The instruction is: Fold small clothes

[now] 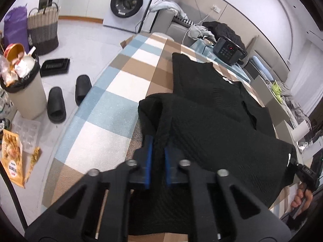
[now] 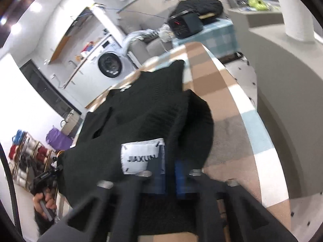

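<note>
Mid-fold here, by the look of it: the black knit garment (image 1: 212, 109) lies across the table (image 1: 129, 92), its far part spread flat while the near edge is lifted and doubled toward the middle. The left hand-held gripper (image 1: 157, 149) has its blue pads (image 1: 149, 161) pinched close on a bunched corner of the cloth. The right hand-held gripper (image 2: 169, 173) is clamped narrow on the opposite near corner, just beside the white sewn label (image 2: 141, 156) that has turned face up. So one fold looks under way, not laid down; I'd judge the bulk of the folding is left, since the far part shows no folds at all.

Material now. The garment is a thick, ribbed knit, matte black, soft enough to sag in heavy rolls between the two grips. Expect it to drape rather than crease sharply. The label is smooth woven tape, stitched at its corners. The table wears a checked cover in tan, white and pale blue, finely textured, hanging over the edge.
</note>
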`<state>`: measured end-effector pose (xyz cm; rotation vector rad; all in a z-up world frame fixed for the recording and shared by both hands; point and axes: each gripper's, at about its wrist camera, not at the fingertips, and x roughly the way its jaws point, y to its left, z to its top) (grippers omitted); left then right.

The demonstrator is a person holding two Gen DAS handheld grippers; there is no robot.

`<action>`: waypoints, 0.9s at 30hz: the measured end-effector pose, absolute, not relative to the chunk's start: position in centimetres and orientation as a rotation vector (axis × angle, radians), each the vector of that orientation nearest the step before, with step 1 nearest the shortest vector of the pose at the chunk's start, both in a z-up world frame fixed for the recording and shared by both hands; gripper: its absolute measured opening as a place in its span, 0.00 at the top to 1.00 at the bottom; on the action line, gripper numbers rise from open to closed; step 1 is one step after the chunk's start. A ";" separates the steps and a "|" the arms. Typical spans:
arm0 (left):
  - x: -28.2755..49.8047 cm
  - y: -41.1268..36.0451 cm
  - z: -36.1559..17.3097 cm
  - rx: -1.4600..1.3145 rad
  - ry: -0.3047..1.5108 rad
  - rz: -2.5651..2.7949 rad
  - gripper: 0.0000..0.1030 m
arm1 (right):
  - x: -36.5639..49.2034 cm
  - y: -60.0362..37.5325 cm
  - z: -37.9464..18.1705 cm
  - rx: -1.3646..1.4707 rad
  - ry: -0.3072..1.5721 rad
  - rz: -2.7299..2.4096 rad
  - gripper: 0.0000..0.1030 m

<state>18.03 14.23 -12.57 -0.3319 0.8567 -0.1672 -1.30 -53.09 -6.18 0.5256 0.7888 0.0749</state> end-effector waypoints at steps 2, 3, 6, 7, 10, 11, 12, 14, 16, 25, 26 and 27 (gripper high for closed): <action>17.1 14.3 -12.2 -0.314 0.851 -0.169 0.97 | -2.5 -53.6 -5.8 0.552 0.789 0.069 0.94; 16.8 14.3 -12.2 -0.310 0.854 -0.170 0.97 | -3.2 -53.9 -5.7 0.563 0.792 0.055 0.94; 16.1 14.1 -12.5 -0.287 0.875 -0.169 0.96 | -4.6 -54.1 -6.3 0.554 0.837 0.016 0.95; 15.9 14.0 -12.6 -0.280 0.879 -0.168 0.96 | -4.7 -53.9 -6.5 0.540 0.848 0.017 0.95; 15.6 14.0 -12.7 -0.289 0.886 -0.164 0.96 | -4.7 -53.6 -7.1 0.553 0.851 0.008 0.87; 15.6 14.1 -12.7 -0.305 0.893 -0.173 0.95 | -4.5 -53.6 -7.1 0.563 0.853 0.015 0.85; 15.7 14.3 -12.6 -0.312 0.898 -0.170 0.91 | -4.4 -53.7 -7.1 0.568 0.847 0.019 0.77; 15.7 14.5 -12.5 -0.316 0.903 -0.159 0.78 | -4.0 -53.9 -6.9 0.583 0.820 0.014 0.57; 15.7 14.7 -12.6 -0.329 0.912 -0.145 0.60 | -3.5 -54.0 -6.8 0.590 0.809 0.025 0.55; 16.1 14.5 -12.7 -0.350 0.881 -0.153 0.96 | -2.4 -53.2 -6.8 0.542 0.793 0.034 0.93; 15.8 14.5 -12.4 -0.344 0.862 -0.154 0.96 | -3.0 -53.3 -6.5 0.552 0.769 0.040 0.94; 15.6 14.5 -12.2 -0.338 0.847 -0.151 0.97 | -3.4 -53.5 -6.3 0.558 0.755 0.037 0.94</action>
